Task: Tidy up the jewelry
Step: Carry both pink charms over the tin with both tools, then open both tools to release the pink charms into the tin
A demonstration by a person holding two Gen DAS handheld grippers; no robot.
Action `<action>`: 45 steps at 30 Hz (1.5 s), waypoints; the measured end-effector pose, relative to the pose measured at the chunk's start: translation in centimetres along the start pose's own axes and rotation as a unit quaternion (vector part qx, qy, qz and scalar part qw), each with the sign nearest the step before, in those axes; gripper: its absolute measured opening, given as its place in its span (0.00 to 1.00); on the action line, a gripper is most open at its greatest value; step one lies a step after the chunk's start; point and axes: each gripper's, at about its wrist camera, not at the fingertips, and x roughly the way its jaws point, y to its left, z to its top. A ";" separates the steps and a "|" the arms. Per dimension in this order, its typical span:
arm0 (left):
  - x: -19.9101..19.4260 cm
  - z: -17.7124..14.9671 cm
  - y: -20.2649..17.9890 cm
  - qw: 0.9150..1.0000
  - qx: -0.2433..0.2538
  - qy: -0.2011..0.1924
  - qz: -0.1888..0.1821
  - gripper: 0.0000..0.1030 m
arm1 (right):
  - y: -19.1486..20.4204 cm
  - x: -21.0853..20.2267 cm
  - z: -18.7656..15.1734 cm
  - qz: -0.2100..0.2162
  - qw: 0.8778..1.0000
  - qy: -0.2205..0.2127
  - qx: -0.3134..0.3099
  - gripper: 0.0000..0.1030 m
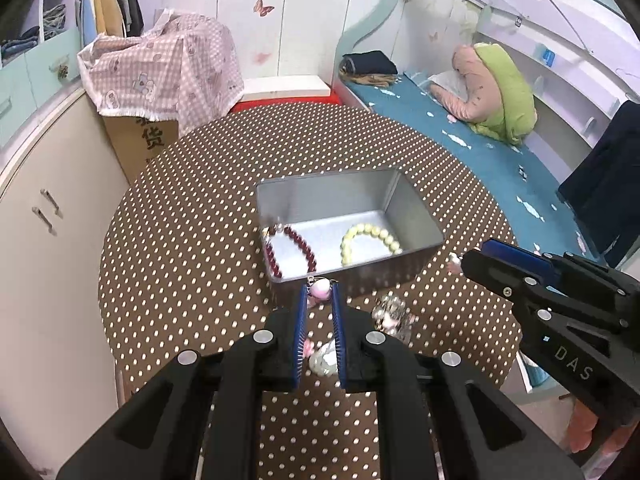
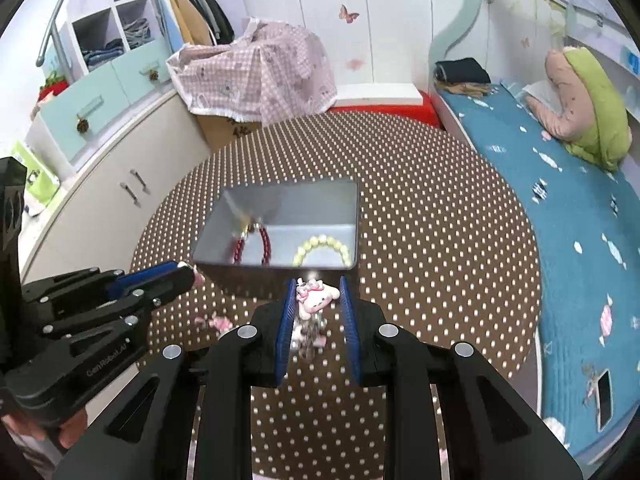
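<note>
Round bench (image 1: 192, 200) under a brown cloth with pale dots. Near its middle stands an open grey metal tin (image 1: 420, 216), rectangular, lid off.

Inside the tin: a dark red bead bracelet (image 1: 304, 246) on the left part of the floor, a pale yellow-green bead bracelet (image 1: 370, 236) on the right part. The two lie apart and both are flat on the bottom.

Left claw (image 1: 319, 294): the blue pads are drawn close and pinch a small pink charm (image 1: 319, 290) at the very tips, just before the near wall of the tin. Below the tips, on the cloth, lies a pale greenish trinket (image 1: 322, 362) with a bit of pink beside it. Whether it hangs from the pinched piece cannot be told.

Right claw (image 2: 316, 296): pads stand apart with a gap between them. A white and pink figure charm (image 2: 316, 294) sits in that gap, leaning nearer the left pad. Whether the pads press it cannot be told; the lower part is blurred. In the left wrist view this claw comes in from the right, with something small and pink at its tip.

A glittery silver-pink cluster (image 1: 390, 314) lies on the cloth, between the two claws and near the tin's front wall.

A bed with a blue sheet (image 2: 560, 216) runs along the right of the bench. A box draped in pink checked cloth (image 1: 160, 68) stands behind.
</note>
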 end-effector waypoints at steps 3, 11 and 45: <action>0.4 1.0 -0.2 1.000 0.006 -0.002 -0.002 0.11 | 0.0 0.1 1.2 -0.001 1.000 -0.008 -0.004 0.22; 1.3 3.5 -0.7 1.000 0.022 -0.016 -0.006 0.11 | 0.2 0.7 4.3 -0.014 1.000 -0.020 -0.014 0.22; 6.1 5.7 2.3 0.999 -0.026 0.010 0.020 0.38 | -0.7 5.7 7.3 -0.054 0.999 -0.001 -0.007 0.66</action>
